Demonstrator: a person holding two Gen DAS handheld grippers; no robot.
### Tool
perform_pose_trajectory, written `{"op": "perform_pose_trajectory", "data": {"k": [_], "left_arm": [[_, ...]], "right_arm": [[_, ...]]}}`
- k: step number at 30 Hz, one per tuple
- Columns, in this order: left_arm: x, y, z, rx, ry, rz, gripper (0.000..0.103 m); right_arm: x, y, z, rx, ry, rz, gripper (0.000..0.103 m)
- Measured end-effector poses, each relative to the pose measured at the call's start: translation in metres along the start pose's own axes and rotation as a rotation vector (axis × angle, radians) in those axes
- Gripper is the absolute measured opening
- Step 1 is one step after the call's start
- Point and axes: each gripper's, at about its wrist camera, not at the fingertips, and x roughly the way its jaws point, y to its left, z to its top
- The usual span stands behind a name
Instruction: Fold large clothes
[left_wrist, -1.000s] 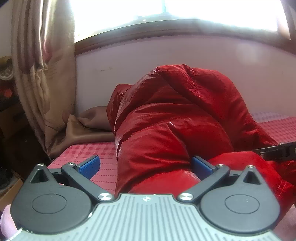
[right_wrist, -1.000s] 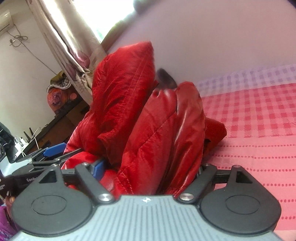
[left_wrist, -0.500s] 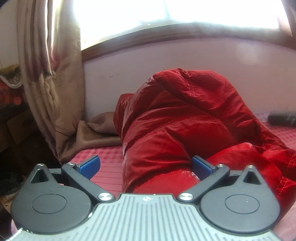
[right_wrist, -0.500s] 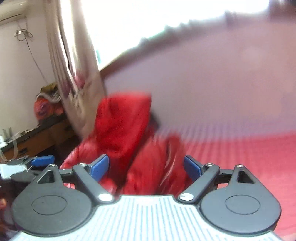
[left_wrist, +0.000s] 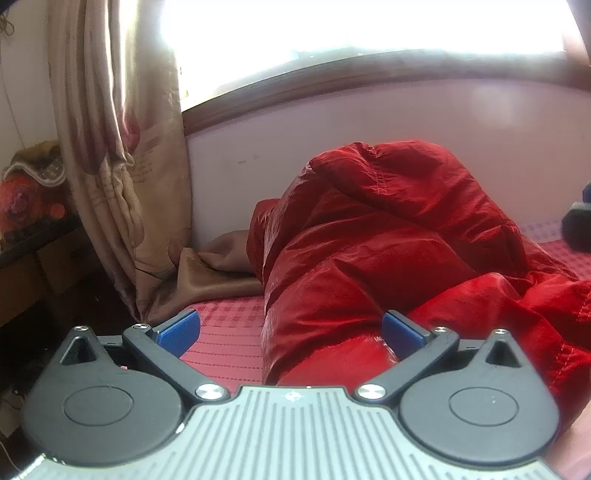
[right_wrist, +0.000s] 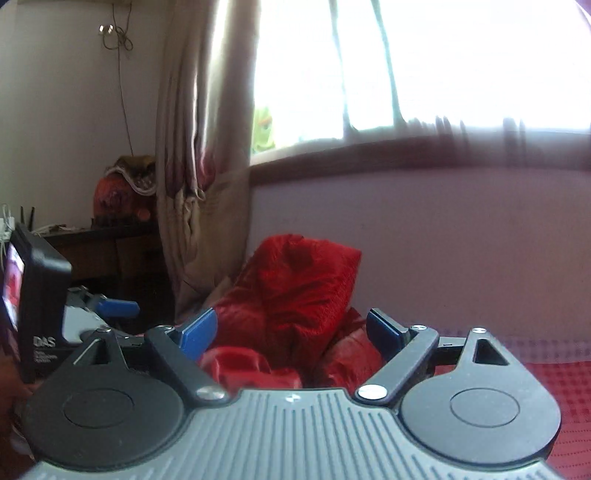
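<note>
Left wrist view shows the glossy red quilted puffer jacket (left_wrist: 388, 236) heaped on the red checked bed (left_wrist: 225, 332) against the wall, puffy, light and slippery-looking, best pinched at a stitched hem, both hand-held grippers (left_wrist: 290, 328) (right_wrist: 291, 332) gaping, gripping nothing.

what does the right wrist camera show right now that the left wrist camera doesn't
Only the right wrist view shows the left gripper from the side and the black device with a lit screen mounted on it. Only the left wrist view shows the curtain's hem lying on the bed beside the red jacket. Both show the jacket heaped against the wall, the curtain, the bright window and the red checked bedcover.
</note>
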Motion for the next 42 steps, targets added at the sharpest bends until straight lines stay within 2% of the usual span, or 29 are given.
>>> {"op": "perform_pose_trajectory", "data": {"k": [6, 16, 20, 31, 37, 42], "left_arm": [[-0.004, 0.003, 0.0, -0.023, 0.006, 0.005, 0.103], [-0.013, 0.0, 0.0, -0.008, 0.0, 0.041, 0.103], [-0.014, 0.001, 0.0, -0.008, 0.011, 0.042, 0.103], [-0.041, -0.004, -0.002, 0.017, -0.062, 0.045, 0.103], [-0.054, 0.0, 0.0, -0.038, -0.05, -0.006, 0.103], [-0.064, -0.001, 0.0, -0.04, -0.042, -0.003, 0.103]], "right_arm": [[-0.005, -0.003, -0.018, -0.006, 0.032, -0.023, 0.089], [-0.008, -0.007, -0.027, -0.004, 0.074, -0.04, 0.089], [-0.005, -0.004, -0.03, -0.044, 0.093, -0.057, 0.089], [-0.012, -0.004, -0.03, -0.026, 0.072, -0.082, 0.089], [-0.023, -0.004, -0.028, -0.005, 0.036, -0.104, 0.089], [-0.034, -0.005, -0.029, 0.018, 0.011, -0.114, 0.093]]}}
